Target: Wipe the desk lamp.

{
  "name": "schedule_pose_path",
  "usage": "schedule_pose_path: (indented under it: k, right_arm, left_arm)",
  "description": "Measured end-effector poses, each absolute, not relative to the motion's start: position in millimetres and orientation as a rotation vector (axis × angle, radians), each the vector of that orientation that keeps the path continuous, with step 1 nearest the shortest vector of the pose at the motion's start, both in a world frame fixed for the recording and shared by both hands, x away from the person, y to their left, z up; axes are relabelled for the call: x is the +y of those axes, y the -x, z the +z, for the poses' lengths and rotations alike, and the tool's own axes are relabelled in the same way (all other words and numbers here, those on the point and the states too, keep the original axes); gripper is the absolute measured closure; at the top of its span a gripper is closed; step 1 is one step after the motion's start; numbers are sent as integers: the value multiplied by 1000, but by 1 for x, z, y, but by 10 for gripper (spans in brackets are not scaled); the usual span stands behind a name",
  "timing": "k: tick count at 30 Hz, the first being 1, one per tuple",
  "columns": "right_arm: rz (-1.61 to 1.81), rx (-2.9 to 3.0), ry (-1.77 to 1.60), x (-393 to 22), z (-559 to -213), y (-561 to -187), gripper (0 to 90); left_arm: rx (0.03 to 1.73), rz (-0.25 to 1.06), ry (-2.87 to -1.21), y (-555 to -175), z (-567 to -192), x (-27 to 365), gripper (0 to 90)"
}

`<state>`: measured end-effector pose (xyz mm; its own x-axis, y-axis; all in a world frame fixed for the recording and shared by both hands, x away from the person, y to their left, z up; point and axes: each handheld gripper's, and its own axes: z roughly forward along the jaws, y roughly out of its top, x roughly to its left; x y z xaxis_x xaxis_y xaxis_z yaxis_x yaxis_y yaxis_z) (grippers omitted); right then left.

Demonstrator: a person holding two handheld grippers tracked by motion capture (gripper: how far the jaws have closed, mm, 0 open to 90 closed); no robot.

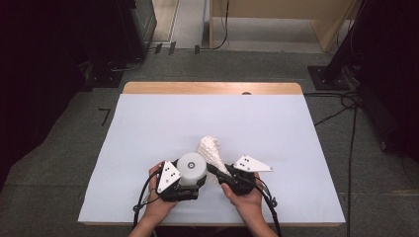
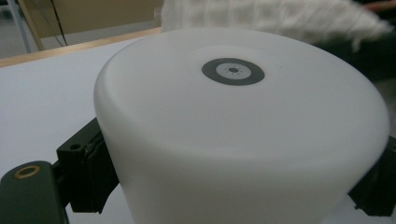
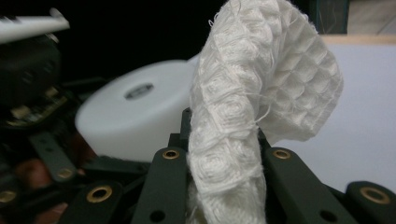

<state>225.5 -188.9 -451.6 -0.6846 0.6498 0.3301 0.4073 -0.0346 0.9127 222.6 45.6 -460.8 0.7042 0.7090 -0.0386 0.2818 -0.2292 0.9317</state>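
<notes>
- High view: a person's two hands come in from the bottom edge over a table [image 1: 148, 118] covered with a pale sheet. The left gripper [image 1: 190, 183] holds a white cup [image 1: 191, 168] turned upside down, its flat base facing up, near the front middle of the table. The right gripper [image 1: 213, 170] sits just beside it and holds a white waffle-weave cloth [image 1: 210, 148], which stands up and curls over right next to the cup. A grey three-cornered plate tops each gripper, and black cables trail back toward the person.
- Left gripper view: the cup [image 2: 233, 130] sits between the two black jaws, one pressed against each side of its wall, so the fingers are clamped on it. A dark ring mark sits at the middle of its upturned base. The cloth [image 2: 275, 18] lies across the top, just behind the cup, and the table's wooden edge [image 2: 70, 46] shows at upper left.
- Right gripper view: the jaws are drawn together on the cloth [image 3: 243, 121], which rises from between them and folds over to the right at its top. The cup [image 3: 135, 116] stands just to the left, held by the left gripper, whose dark body is blurred at the left edge.
</notes>
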Motion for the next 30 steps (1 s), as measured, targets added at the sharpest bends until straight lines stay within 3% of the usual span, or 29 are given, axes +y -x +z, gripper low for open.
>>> schedule_pose_path:
  k: [4,12,18,30]
  right_arm:
    - [1829,2020,-1102,-190,-444,-223,779]
    - [1702,2138,-1245,-181,-470,-233,780]
    - [1783,2078,-1166,-185,-454,-228,778]
    - [1693,2009,-1314,-200,-463,-237,778]
  left_arm:
    - [788,489,-1795,-224,-459,50,85]
    - [781,489,-1773,-226,-455,56,85]
    - [785,526,-1792,-229,-464,56,85]
    - [908,581,-1748,-226,-471,52,64]
